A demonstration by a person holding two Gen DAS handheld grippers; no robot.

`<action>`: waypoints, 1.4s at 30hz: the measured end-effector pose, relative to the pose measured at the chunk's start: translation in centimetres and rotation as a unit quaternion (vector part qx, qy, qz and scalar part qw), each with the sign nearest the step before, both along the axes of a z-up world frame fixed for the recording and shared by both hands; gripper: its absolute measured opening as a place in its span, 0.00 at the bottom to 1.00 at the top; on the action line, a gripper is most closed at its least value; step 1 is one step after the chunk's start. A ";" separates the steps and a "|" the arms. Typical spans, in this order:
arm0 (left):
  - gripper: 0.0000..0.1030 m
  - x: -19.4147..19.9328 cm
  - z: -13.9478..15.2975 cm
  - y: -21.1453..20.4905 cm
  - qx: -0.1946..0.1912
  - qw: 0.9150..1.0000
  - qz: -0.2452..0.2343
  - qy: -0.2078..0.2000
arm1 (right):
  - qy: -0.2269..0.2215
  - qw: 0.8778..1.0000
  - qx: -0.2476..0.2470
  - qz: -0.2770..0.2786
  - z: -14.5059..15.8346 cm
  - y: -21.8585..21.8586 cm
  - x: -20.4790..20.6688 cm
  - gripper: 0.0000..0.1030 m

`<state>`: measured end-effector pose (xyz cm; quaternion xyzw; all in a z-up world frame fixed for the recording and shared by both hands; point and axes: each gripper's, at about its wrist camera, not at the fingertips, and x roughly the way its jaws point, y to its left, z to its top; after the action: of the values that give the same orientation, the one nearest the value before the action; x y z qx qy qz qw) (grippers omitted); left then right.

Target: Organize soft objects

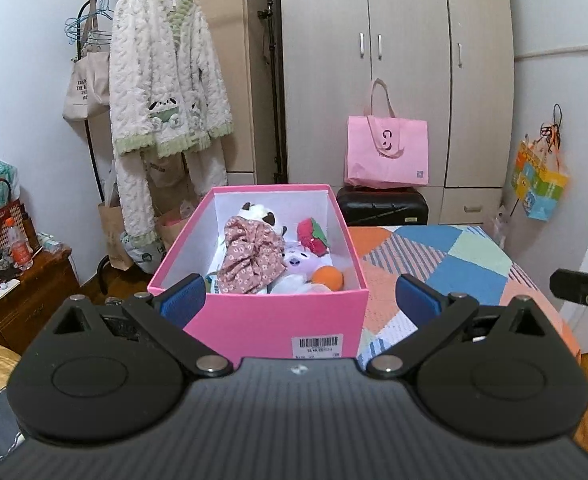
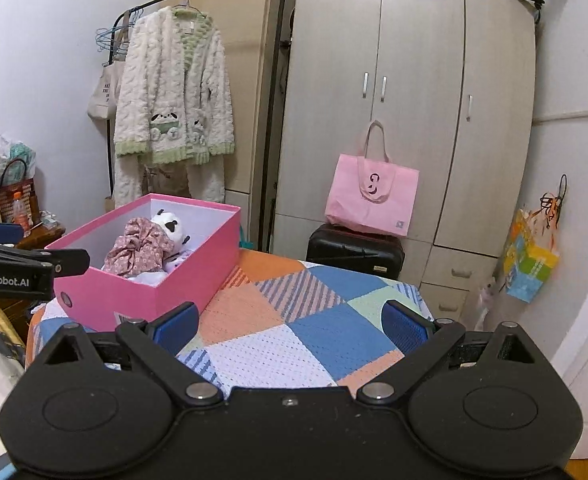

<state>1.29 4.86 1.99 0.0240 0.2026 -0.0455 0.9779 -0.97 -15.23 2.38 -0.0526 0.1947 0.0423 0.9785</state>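
Box (image 1: 260, 312) of pink card stands dead ahead of the left gripper (image 1: 301, 300), at twelve o'clock in the left wrist view, its short labelled end facing the blue pads and its long axis running straight away from them. The left gripper is spread wide and carries nothing, its pads flanking the near end of the box without visibly touching it. Inside lie the soft things: a floral cloth bundle (image 1: 254, 258), a panda plush (image 1: 260, 213) at the far end, a strawberry plush (image 1: 313, 236), a lilac plush (image 1: 299, 258) and an orange ball (image 1: 327, 278). In the right wrist view the same box (image 2: 150, 280) sits at ten o'clock of the right gripper (image 2: 291, 326), turned corner-on, on the patchwork-covered surface (image 2: 294, 320); only the floral bundle (image 2: 140, 246) and the panda (image 2: 171, 226) show over its rim. The right gripper is likewise wide apart and empty, with bare patchwork between its pads. No soft thing is seen left on the cloth in either view, so the sorting looks near its end. The left gripper seems the nearer and squarer to the box; any further reach into it would go straight ahead, while the right would have to swing across toward ten o'clock.
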 end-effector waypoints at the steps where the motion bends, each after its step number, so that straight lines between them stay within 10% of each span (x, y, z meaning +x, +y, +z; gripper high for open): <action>1: 1.00 -0.2 -0.1 -0.1 0.000 1.000 -0.001 0.001 | 0.000 1.000 0.002 -0.003 -0.1 0.0 -0.1 0.97; 42: 1.00 -2.6 -0.6 -1.6 0.029 0.999 0.018 -0.022 | -0.030 0.997 0.018 -0.064 -0.2 0.4 -3.4 0.97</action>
<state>-1.30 3.28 1.38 0.0500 0.1830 -0.0210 0.9816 -4.37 -14.83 2.22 -0.0240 0.1677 -0.0182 0.9854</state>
